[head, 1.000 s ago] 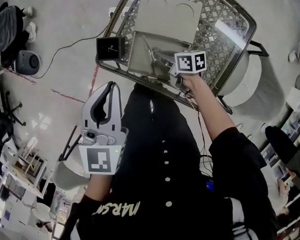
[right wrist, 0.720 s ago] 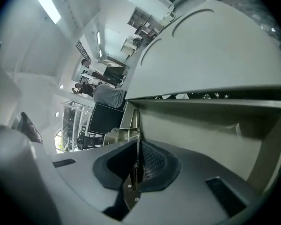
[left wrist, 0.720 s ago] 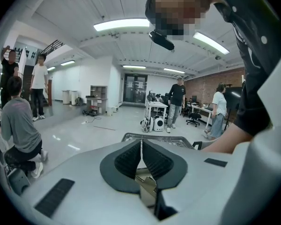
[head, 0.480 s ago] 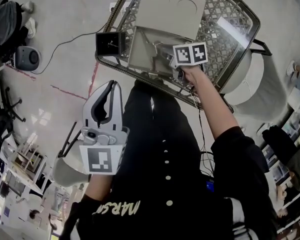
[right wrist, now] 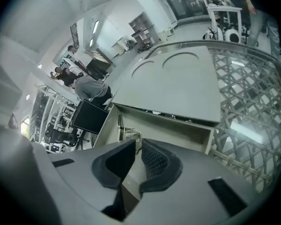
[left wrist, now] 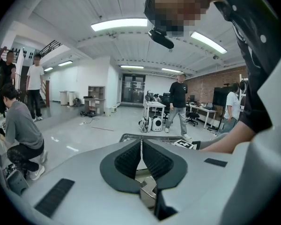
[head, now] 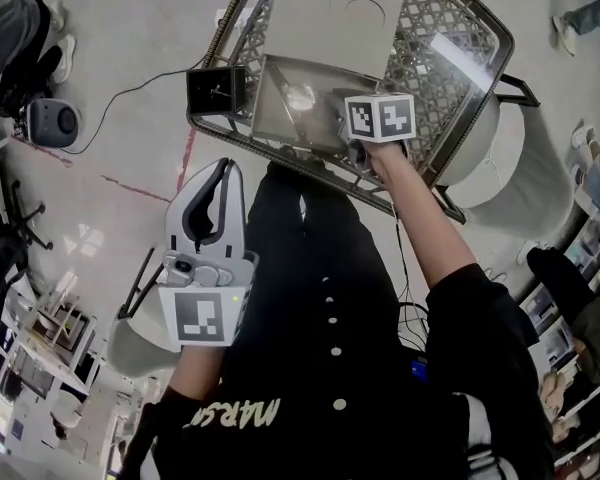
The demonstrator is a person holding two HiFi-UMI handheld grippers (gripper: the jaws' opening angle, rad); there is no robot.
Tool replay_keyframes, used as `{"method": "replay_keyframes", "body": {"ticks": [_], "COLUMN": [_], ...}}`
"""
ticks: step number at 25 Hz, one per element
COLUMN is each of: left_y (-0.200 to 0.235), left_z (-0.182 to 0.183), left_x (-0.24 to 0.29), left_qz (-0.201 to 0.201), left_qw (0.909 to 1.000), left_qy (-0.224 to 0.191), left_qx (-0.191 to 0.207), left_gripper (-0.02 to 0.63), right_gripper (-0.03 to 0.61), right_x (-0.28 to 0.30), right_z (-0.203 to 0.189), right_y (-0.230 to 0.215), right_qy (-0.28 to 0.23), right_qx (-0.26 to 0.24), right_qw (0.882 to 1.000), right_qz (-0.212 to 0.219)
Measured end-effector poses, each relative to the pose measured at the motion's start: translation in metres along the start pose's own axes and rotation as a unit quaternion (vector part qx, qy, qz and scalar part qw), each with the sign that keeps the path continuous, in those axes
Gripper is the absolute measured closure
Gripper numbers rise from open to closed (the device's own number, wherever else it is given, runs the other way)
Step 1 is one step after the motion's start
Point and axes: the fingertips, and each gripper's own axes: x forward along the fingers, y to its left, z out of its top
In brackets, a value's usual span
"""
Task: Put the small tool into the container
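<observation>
The small tool (right wrist: 124, 131) lies inside the container (right wrist: 178, 132), an open grey tray on a mesh surface (head: 450, 58) at 12 o'clock from the person. In the right gripper view it shows as a slim metal piece on the tray floor, toward the wall at 9 o'clock. In the head view a glare on the tray floor and the gripper's marker cube keep it from showing.

The right gripper (right wrist: 138, 143) hangs over the tray's 3 o'clock side, pointing in. Its jaws are drawn together, and nothing shows between the pads. The tips end just short of the tool's near end, and I cannot tell whether they touch it.

The left gripper (head: 217, 183) is held back near the body, at 7 o'clock from the tray and well apart from it. Its jaws are also closed, on nothing.

As I judge it, the main step is done, since the tool sits in the tray. What looks left is for the right gripper to pull clear.
</observation>
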Motion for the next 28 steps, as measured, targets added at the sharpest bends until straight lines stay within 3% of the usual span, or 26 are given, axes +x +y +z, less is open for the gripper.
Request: {"method": "replay_keyframes", "body": {"ticks": [2,7,10,14,18,25,28], "left_y": [-0.001,-0.001,0.0,0.0,0.0,0.0,0.002], "left_z": [0.003,0.023,0.043,0.074,0.105,0.144,0.161], "left_x": [0.001,-0.001,-0.005,-0.009,-0.013,-0.016,-0.019], "left_qz": [-0.001,-0.003,-0.008,-0.013,-0.018,-0.024,-0.027], "left_qw": [1.0,0.9997,0.999,0.9969,0.9935,0.9869,0.9827], "left_qy": [-0.002,-0.018,-0.035,-0.067,-0.101,-0.142,-0.163], "left_qx": [0.004,0.012,0.025,0.038,0.051,0.073,0.083], "left_gripper": [0.578,0.578,0.578,0.578,0.578,0.578,0.578], "right_gripper": [0.561,0.565,0.565,0.565,0.565,0.565,0.565], "right_x": [-0.008,-0.051,-0.097,-0.167,-0.239,-0.327,-0.365], "right_z": [-0.001,0.013,0.033,0.066,0.1,0.131,0.141], "right_y": [0.0,0.012,0.027,0.062,0.098,0.131,0.14], "right_qy": [-0.009,-0.086,-0.145,-0.221,-0.293,-0.414,-0.467], "right_qx": [0.001,-0.031,-0.089,-0.193,-0.259,-0.258,-0.259], "right_qw": [1.0,0.996,0.985,0.956,0.919,0.872,0.843], "right_qz": [-0.001,0.004,-0.011,-0.02,-0.042,-0.04,-0.054]}}
